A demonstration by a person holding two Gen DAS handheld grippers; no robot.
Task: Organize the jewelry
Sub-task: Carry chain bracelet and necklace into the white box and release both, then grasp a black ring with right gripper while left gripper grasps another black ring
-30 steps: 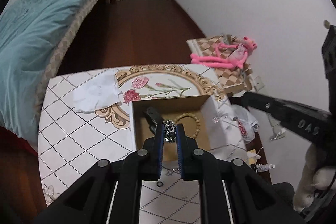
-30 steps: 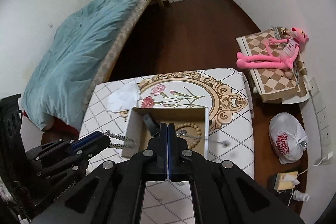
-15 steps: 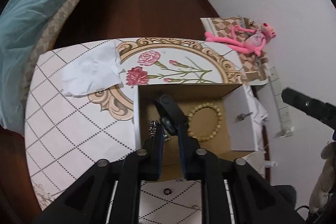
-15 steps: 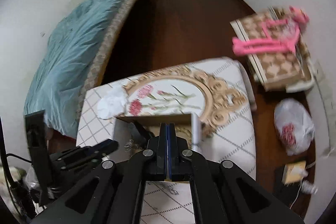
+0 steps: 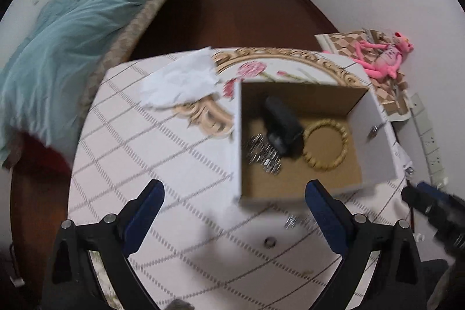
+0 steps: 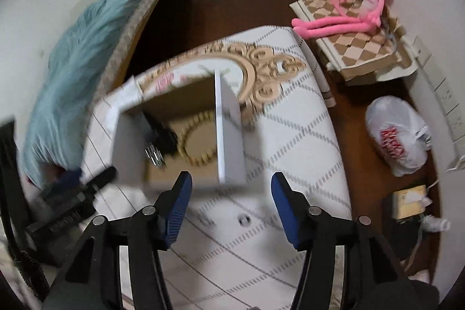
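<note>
Standing wide apart and empty, the left gripper [image 5: 232,204] is tilting steeply down over the table [image 5: 162,153]; right gripper [image 6: 231,195] likewise, jaws just opening. Chain [image 5: 263,153] and bead bracelet [image 5: 325,144] are lying flat in the box [image 5: 290,185]. Ring [image 6: 243,220] is lying on the cloth. Only the right view is showing the plastic bag [image 6: 398,135].

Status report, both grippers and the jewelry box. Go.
Left gripper and right gripper: jaws just opened, nothing between. Silver chain dropped in box beside bead bracelet. Small ring loose on table.
</note>
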